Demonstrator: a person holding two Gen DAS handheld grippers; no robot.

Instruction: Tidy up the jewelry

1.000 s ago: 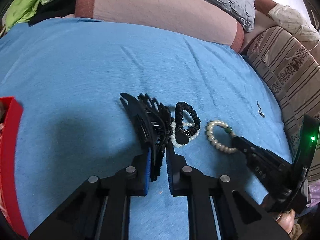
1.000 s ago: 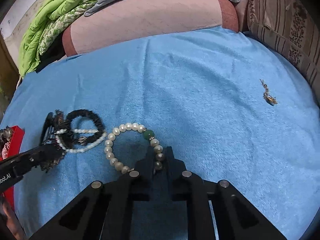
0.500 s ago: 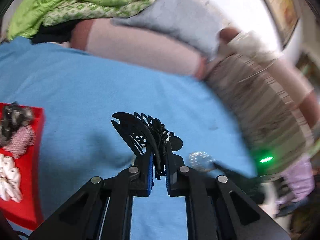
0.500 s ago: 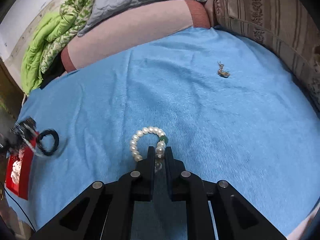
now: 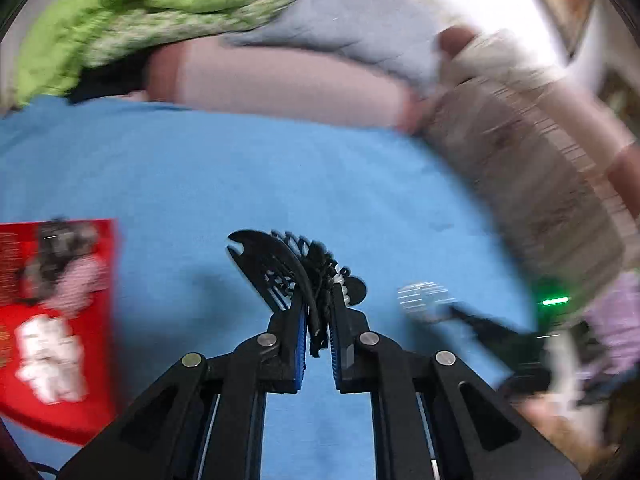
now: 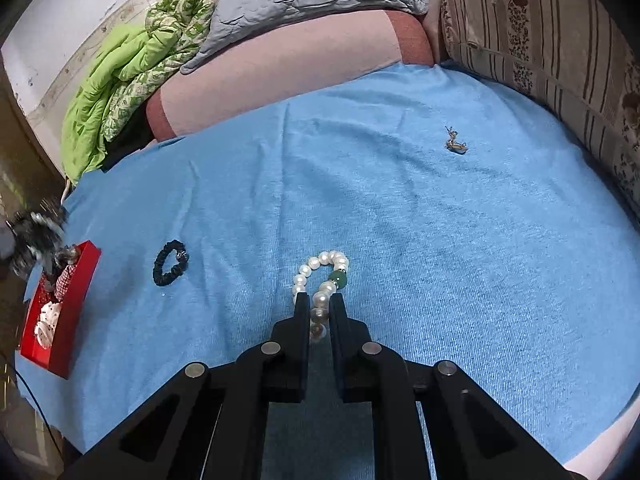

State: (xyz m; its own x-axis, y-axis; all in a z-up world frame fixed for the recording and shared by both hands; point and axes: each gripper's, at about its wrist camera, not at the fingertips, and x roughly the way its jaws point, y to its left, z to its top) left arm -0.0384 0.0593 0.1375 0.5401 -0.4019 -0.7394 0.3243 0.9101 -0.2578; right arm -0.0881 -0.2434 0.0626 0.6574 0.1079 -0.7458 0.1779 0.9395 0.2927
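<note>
The pearl bracelet [image 6: 324,276] hangs clamped in the right claw [image 6: 319,312] above the blue bedspread [image 6: 400,220]. The left claw [image 5: 319,316] is clamped on a black hair claw clip [image 5: 276,268]. Carry both fully over the red box [image 6: 76,280] before releasing. 1 black scrunchie [image 6: 170,267] and a small charm [image 6: 455,142] still lie on the bedspread.

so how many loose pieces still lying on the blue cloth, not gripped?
2: a black fabric hair tie near the red tray, and a small metal charm far right. Others may be hidden outside view.
</note>
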